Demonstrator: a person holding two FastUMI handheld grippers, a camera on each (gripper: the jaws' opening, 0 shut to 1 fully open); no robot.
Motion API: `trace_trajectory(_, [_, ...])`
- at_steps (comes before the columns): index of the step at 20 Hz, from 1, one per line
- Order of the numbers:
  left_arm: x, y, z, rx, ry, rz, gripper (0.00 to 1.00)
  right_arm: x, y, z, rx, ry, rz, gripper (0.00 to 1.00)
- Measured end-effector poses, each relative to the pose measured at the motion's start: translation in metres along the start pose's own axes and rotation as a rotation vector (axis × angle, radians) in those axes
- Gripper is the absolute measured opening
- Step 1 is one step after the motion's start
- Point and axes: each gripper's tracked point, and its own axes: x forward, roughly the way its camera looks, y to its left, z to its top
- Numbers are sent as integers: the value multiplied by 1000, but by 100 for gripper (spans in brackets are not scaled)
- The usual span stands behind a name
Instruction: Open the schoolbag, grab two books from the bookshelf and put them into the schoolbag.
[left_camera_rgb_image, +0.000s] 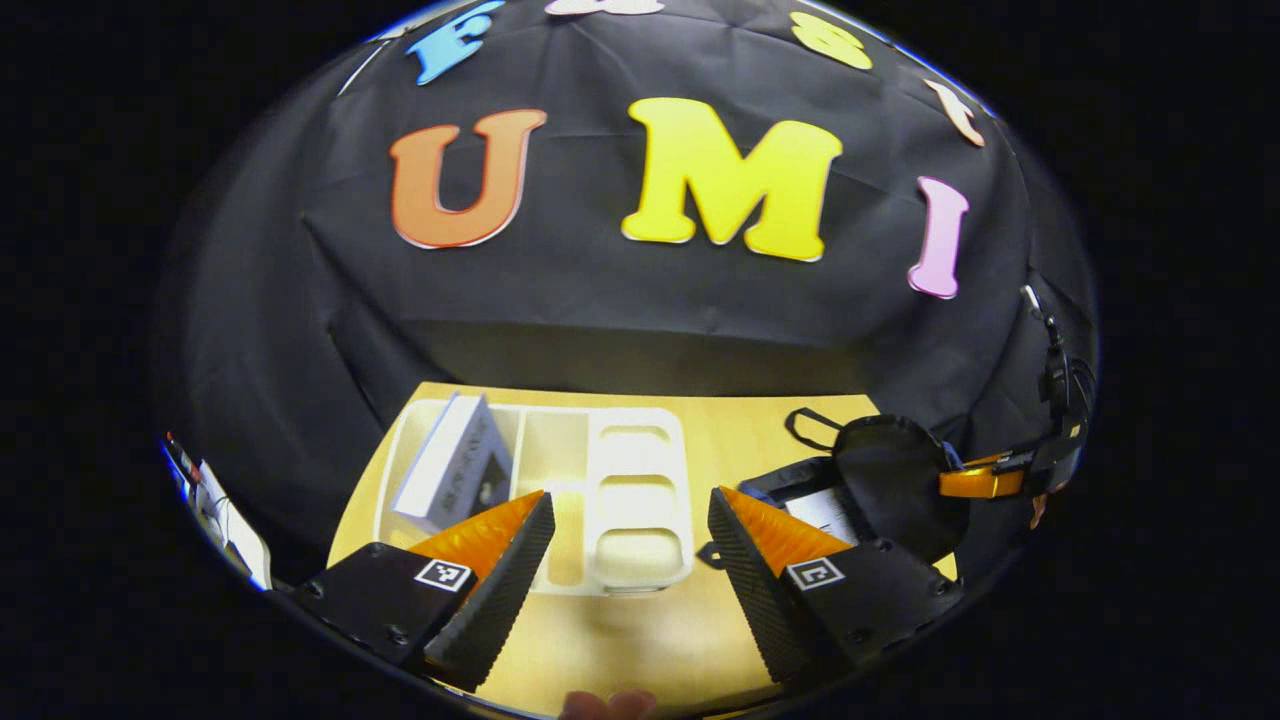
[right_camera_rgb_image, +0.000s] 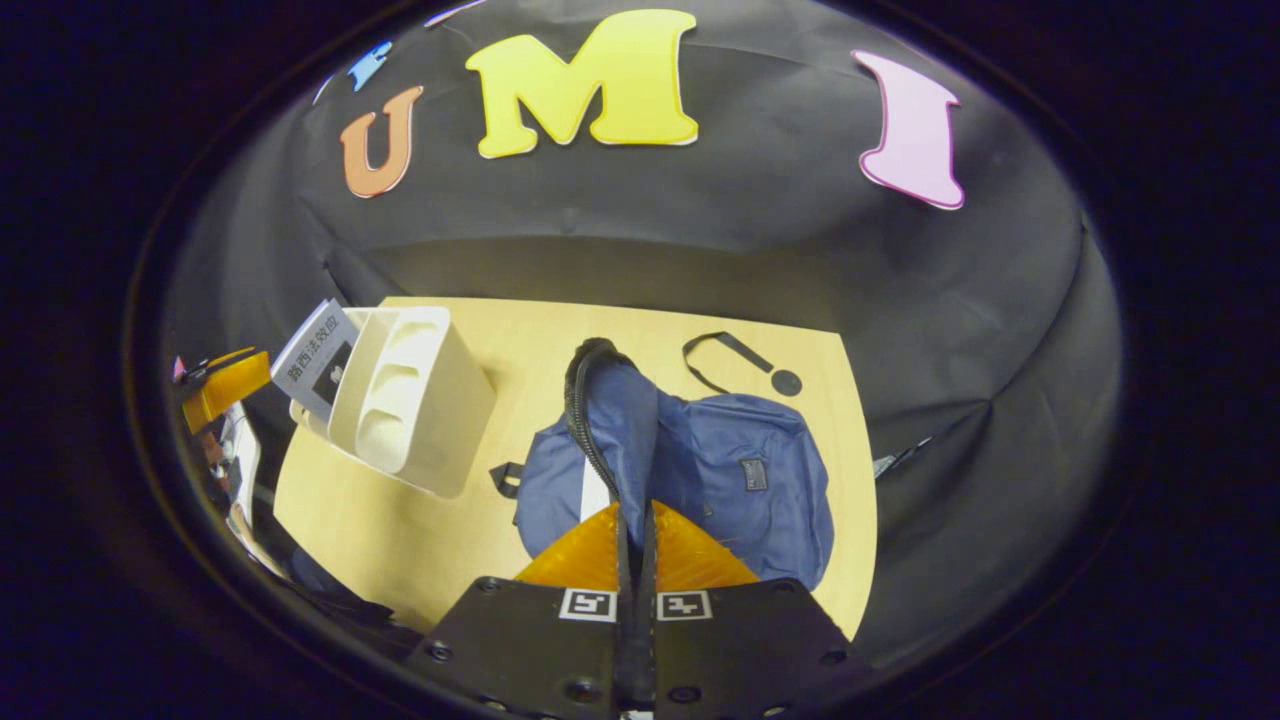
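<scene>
Schoolbag (right_camera_rgb_image: 740, 470) flap pinched up btwn right gripper (right_camera_rgb_image: 634, 530) jaws; left gripper (left_camera_rgb_image: 630, 530) jaws wide, facing bookshelf (left_camera_rgb_image: 640, 500).

On the table (right_camera_rgb_image: 420, 540), the bookshelf (right_camera_rgb_image: 415, 400) holding a book (right_camera_rgb_image: 315, 360) stands left of the schoolbag (right_camera_rgb_image: 740, 470).

I see a wooden table (right_camera_rgb_image: 420, 530): white bookshelf (right_camera_rgb_image: 415, 400) at ten o'clock, blue schoolbag (right_camera_rgb_image: 740, 480) at centre.
</scene>
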Motion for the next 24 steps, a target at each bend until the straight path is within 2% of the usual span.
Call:
trace_trajectory(1, [-3,19,3,8,3,21,98,1,1,1,-2,2,0,0])
trace_trajectory(4, [6,64,23,50,-8,67,98,4,3,1,-4,6,-4,0])
trace_trajectory(7, [18,89,33,49,22,65,98,4,3,1,-1,10,-10,0])
trace_trajectory(12, [47,107,44,13,134,3,98,1,-3,0,-6,17,-33,0])
trace_trajectory(13, [52,111,45,18,155,-3,100,1,-3,-1,-5,19,-35,3])
trace_trajectory(14, [58,112,45,24,180,-13,98,1,-3,-2,-4,22,-37,0])
trace_trajectory(19, [86,113,26,29,348,-57,98,1,-3,-2,-9,28,-41,3])
trace_trajectory(20, [91,114,23,32,378,-60,98,1,-3,-3,-8,32,-40,0])
trace_trajectory(24, [107,112,7,54,507,-65,98,4,-1,-4,-9,42,-38,0])
